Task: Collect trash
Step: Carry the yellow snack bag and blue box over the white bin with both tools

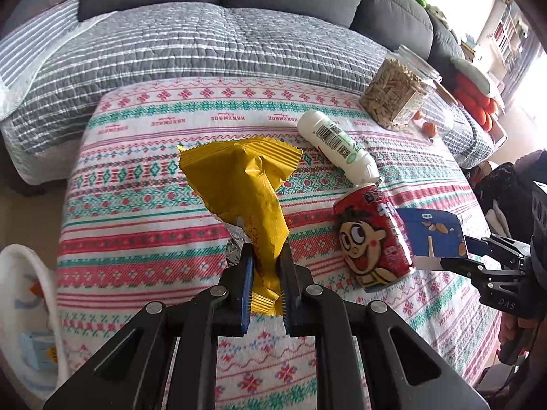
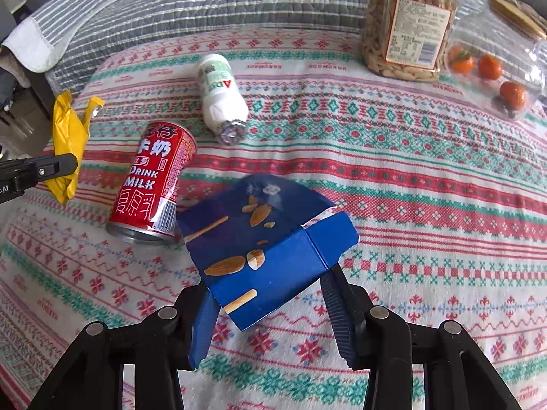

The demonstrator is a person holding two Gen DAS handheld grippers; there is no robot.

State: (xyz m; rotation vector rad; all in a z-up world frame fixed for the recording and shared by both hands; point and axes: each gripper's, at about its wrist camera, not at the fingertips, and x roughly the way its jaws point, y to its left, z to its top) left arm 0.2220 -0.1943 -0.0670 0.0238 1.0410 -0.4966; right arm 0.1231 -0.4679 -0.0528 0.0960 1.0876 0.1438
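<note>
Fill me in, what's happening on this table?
A person is clearing trash with two handheld grippers. The left gripper is shut on a crumpled yellow foil snack wrapper; the right gripper clamps a flattened blue cardboard snack box. A red milk can and a white plastic bottle lie on the patterned tablecloth.

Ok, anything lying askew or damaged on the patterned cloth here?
Yes. The red milk can and the white plastic bottle lie tipped on their sides, touching. The crumpled yellow wrapper is pinched in the left tool; the flattened blue carton is in the right tool.
</note>
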